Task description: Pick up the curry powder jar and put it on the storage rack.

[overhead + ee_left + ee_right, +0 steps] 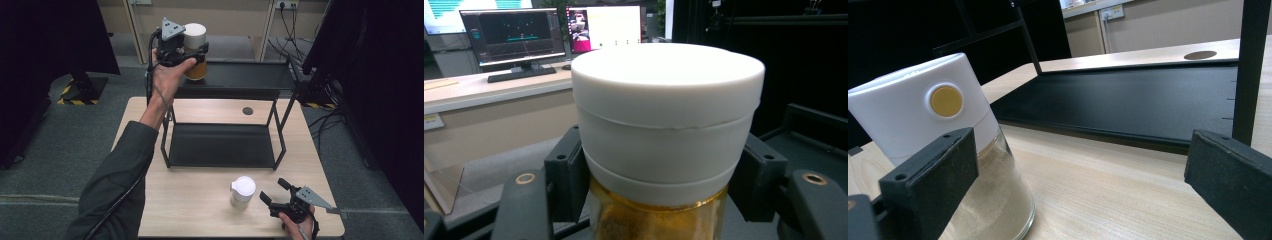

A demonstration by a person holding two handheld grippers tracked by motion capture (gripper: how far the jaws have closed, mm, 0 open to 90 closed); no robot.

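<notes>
Gripped between my left gripper's [659,185] jaws, close to the lens, the amber jar [659,220] with its white lid [667,100] is held upright. From above, that jar [196,70] sits in the upper middle of the frame, over the left end of the rack's [235,80] top shelf. Lower right, my right gripper [275,192] stands wide, holding nothing, just beside the second jar [243,192] on the table [200,205], the jar to its left.
</notes>
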